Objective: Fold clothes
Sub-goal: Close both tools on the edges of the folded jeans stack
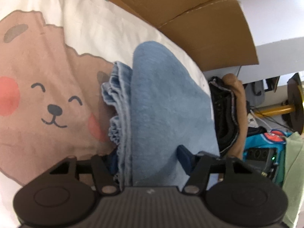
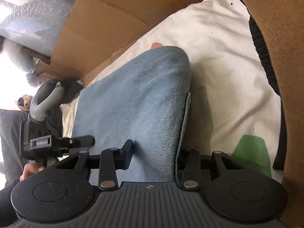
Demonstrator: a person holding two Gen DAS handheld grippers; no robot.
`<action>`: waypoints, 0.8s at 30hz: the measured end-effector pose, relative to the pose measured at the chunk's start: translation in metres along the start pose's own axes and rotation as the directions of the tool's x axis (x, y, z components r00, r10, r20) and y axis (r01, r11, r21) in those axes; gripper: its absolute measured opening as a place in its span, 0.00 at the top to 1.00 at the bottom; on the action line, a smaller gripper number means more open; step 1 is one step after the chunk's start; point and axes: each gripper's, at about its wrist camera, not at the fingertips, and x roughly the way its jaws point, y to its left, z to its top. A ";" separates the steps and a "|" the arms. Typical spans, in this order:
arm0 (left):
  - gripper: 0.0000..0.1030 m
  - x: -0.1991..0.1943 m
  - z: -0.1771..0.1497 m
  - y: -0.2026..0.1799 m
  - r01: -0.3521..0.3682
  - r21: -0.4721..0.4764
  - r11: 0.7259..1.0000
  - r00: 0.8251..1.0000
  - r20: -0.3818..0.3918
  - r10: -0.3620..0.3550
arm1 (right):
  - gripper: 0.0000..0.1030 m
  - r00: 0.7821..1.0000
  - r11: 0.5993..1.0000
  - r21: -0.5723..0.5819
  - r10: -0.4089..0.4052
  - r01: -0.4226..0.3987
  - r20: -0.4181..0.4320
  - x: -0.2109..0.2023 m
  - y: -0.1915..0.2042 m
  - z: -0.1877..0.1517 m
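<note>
Jeans [image 1: 161, 98], folded blue denim, lie on a white bear-print sheet [image 1: 38, 76] beside cardboard [image 1: 209, 28]. Left gripper [image 1: 146, 159] and right gripper [image 2: 152, 152] each straddle the denim's near edge; whether either is actually pinching it is unclear.

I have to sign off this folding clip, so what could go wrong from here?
1. The blue denim garment is a thick folded bundle; with either gripper, left gripper or right gripper, layers could slip loose.
2. Its frilled hem pokes out sideways and may end up bunched.
3. The cardboard box stands close behind, limiting room.
</note>
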 end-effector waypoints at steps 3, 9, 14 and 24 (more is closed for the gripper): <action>0.42 0.002 0.001 -0.001 0.025 0.016 1.000 1.000 -0.003 -0.025 | 0.60 1.000 1.000 0.011 0.006 -0.006 -0.006 -0.007 -0.002 -0.004; 0.34 0.013 0.003 0.012 0.035 -0.026 0.999 0.998 -0.047 -0.036 | 0.58 1.000 0.999 0.043 -0.012 0.012 -0.009 -0.001 -0.011 -0.008; 0.30 0.021 -0.003 0.014 0.047 -0.034 0.998 0.996 -0.068 -0.049 | 0.53 1.000 0.999 0.049 0.001 0.000 -0.019 0.012 -0.013 -0.006; 0.46 0.016 -0.004 -0.003 0.010 0.003 1.000 0.999 -0.043 -0.010 | 0.68 1.000 0.998 0.062 -0.019 0.018 0.011 0.001 -0.003 -0.010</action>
